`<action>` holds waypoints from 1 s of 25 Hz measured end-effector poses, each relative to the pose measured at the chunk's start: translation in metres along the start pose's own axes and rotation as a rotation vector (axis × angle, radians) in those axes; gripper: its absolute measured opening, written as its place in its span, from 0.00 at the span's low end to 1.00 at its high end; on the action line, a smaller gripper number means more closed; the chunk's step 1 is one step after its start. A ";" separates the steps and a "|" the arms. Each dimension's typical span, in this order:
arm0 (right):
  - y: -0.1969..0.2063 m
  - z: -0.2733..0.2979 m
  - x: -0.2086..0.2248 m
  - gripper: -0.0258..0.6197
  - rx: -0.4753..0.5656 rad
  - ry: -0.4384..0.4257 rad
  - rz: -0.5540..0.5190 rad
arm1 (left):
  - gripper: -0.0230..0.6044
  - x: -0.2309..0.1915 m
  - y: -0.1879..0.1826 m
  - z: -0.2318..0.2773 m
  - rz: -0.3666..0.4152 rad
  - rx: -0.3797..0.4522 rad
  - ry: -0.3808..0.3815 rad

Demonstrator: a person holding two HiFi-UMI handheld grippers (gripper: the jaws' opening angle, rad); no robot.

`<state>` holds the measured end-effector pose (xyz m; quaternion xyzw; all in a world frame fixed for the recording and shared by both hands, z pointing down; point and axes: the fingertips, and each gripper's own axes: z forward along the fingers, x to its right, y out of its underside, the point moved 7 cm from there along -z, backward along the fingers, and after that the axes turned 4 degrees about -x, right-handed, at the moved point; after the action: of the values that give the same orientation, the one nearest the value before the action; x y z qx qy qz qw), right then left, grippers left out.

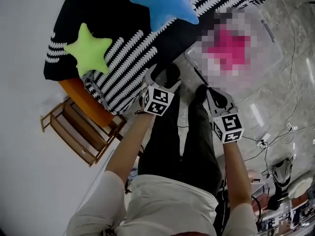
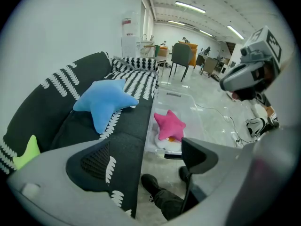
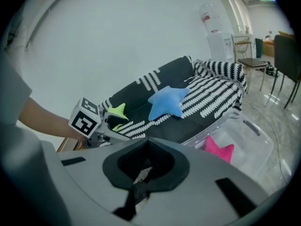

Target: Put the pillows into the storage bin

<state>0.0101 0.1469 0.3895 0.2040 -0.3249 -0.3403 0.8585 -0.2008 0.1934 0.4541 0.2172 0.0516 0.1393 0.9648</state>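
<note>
Already one pink pillow (image 2: 169,124) is seen lying inside the clear bin (image 3: 249,145), which stands on the floor right against the front of the sofa (image 2: 124,142). The left gripper (image 2: 148,149) is held above the person's legs, and its fingers (image 2: 89,161) are spread wide apart with nothing between them; through the gap only the floor and a dark shoe (image 2: 150,185) are seen. From that gap the pink pillow lies straight ahead and well apart, with the near wall of the bin between. The blue pillow (image 2: 106,102) is found farther off and to the left, resting on the sofa seat near the backrest, touched by neither gripper. The green pillow (image 1: 88,48) is set at the near end of the sofa, to the left of the left gripper and clear of it. The right gripper (image 3: 146,161) is held beside the left one, nearer the bin, and its fingers (image 3: 150,159) are pressed together on nothing. A wooden stool (image 1: 74,127) with an orange top is placed just beside the sofa's near end, below the green pillow in the head view. Thin cables (image 1: 290,82) are strewn over the floor to the right of the bin, apart from both grippers.
</note>
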 end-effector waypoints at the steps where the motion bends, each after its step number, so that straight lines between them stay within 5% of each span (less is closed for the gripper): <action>1: -0.002 0.005 -0.002 0.04 0.003 0.007 0.010 | 0.76 -0.009 0.000 0.002 0.004 -0.005 0.000; 15: -0.039 0.064 -0.013 0.04 0.029 0.102 0.169 | 0.76 -0.109 -0.043 0.061 0.139 -0.037 0.002; 19: -0.044 0.078 -0.018 0.04 0.039 0.120 0.225 | 0.76 -0.142 -0.048 0.083 0.108 -0.060 -0.005; 25: -0.044 0.106 -0.011 0.04 0.038 0.131 0.270 | 0.76 -0.188 -0.051 0.128 -0.057 -0.082 -0.035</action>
<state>-0.0902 0.1114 0.4349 0.1965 -0.2991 -0.2013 0.9118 -0.3471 0.0425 0.5549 0.1783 0.0351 0.1098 0.9772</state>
